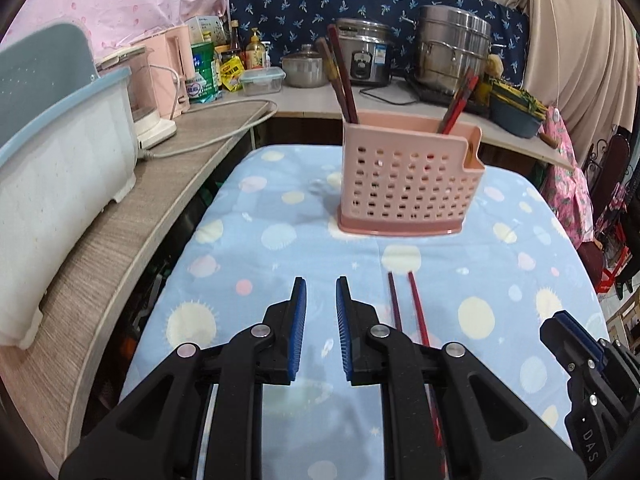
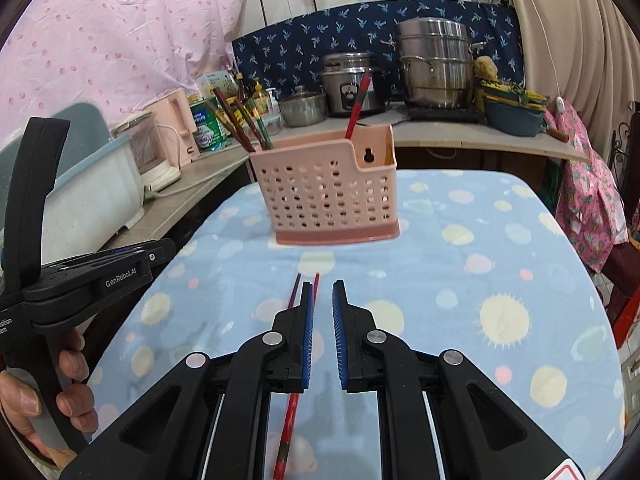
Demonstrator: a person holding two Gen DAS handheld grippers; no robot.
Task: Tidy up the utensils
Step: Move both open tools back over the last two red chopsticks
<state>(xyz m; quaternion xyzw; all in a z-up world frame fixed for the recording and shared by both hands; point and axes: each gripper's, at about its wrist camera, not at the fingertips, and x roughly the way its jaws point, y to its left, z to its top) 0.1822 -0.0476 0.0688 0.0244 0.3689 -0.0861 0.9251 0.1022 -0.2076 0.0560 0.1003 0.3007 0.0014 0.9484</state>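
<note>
Our left claw (image 1: 321, 292) is nearly closed with only a narrow gap and nothing between its blue pads (image 1: 301, 312). Our right claw (image 2: 322, 296) is the same, nearly closed and empty. Both hover low over the desk (image 1: 248, 248), which carries a light blue cloth printed with planets and suns.

Two loose chopsticks (image 1: 416, 308), one dark and one red, lie side by side on the cloth just right of the left claw; in the right wrist view they (image 2: 294, 408) run under the right claw's left finger. Past them, near the desk's far end, stands a pink perforated utensil holder (image 1: 404, 184), upright. Dark chopsticks (image 1: 340, 76) lean out of its left end, red ones (image 1: 460, 100) out of its right.

A hand (image 2: 60, 380) grips the left claw's handle at the right wrist view's left edge. A white and blue plastic tub (image 1: 60, 160) sits on the side counter (image 1: 132, 240) to the left.
</note>
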